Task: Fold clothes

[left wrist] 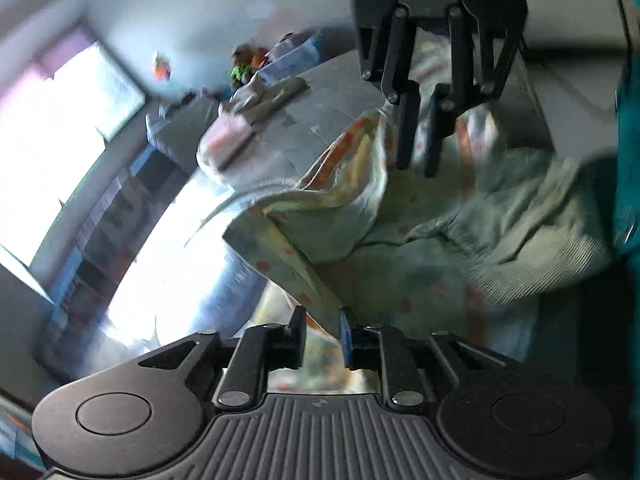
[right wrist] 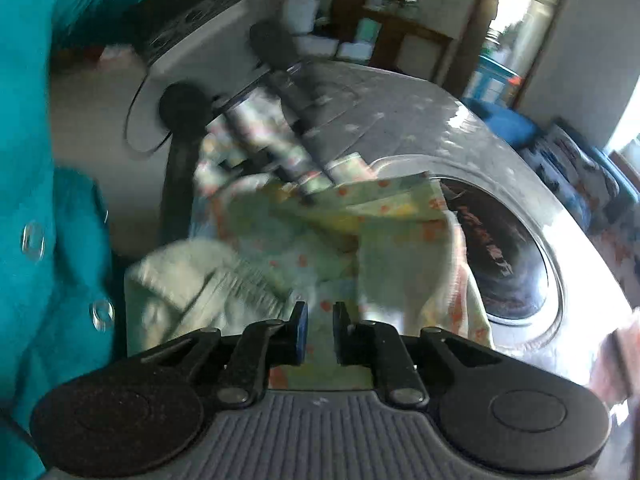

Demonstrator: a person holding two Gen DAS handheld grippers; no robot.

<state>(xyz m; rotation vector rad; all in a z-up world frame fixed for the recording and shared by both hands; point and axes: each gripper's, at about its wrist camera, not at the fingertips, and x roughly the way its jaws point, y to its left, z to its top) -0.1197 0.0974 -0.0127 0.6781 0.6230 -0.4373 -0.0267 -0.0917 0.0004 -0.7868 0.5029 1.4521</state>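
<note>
A: Nearest the lens in the left wrist view, the left gripper (left wrist: 322,320) has its jaws nearly closed, and a corner of the spotted cloth (left wrist: 320,236) runs down between the pads. I read that as a pinch on the cloth.

B: And the other tool?

A: The right gripper (right wrist: 320,314) sits low centre in its own view, jaws narrow, with the same cloth under and between them. Motion blur hides the contact, so I judge it clamped on the fabric rather than see it outright. In the left view it hangs at upper right, fingers close together over the cloth.

B: Why hold it that way?

A: Two corners held apart let the cloth hang and spread, which suits making a fold. It drapes over the grey washer top (right wrist: 400,120), middle of both frames.

B: Anything else nearby?

A: A pale ribbed garment (left wrist: 520,220) lies at right, touching the cloth. A teal sleeve (right wrist: 40,160) fills the left edge.
</note>
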